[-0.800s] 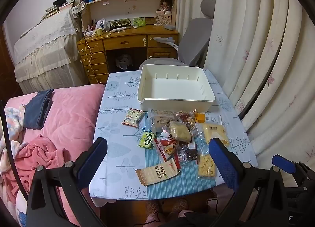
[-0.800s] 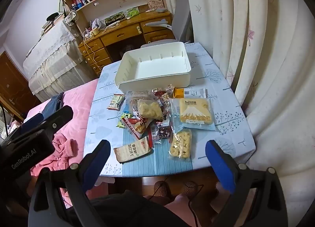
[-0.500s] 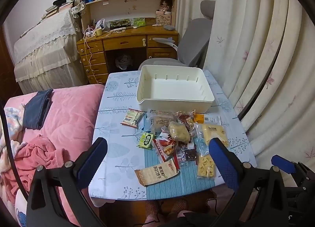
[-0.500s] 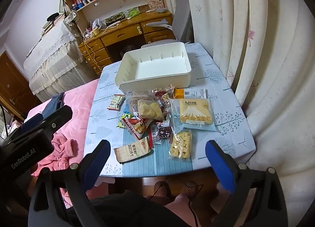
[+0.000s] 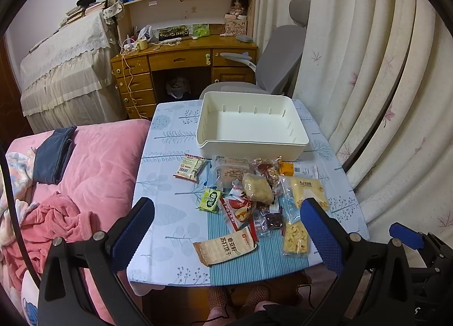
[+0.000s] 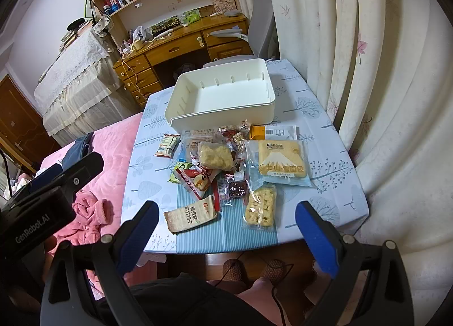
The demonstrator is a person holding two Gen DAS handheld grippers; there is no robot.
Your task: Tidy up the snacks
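Wrapped snacks (image 5: 252, 198) lie heaped just before an empty white bin (image 5: 250, 143).

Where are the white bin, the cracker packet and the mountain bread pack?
White bin (image 6: 226, 116): right wrist view, near wall.
Cracker packet (image 6: 191, 217): right wrist view, printed face.
Bread pack (image 6: 283, 163): right wrist view, mountain picture.

Dim, sharp, fisheye-warped, dark-cornered

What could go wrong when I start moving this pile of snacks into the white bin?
1. The snack pile overlaps: closing the fingers on one packet may drag its neighbours along.
2. The cracker packet and the puffed snack bar lie near the table's front edge, so a nudge could push them off.
3. The white bin sits behind the pile, so a low carry may sweep packets.
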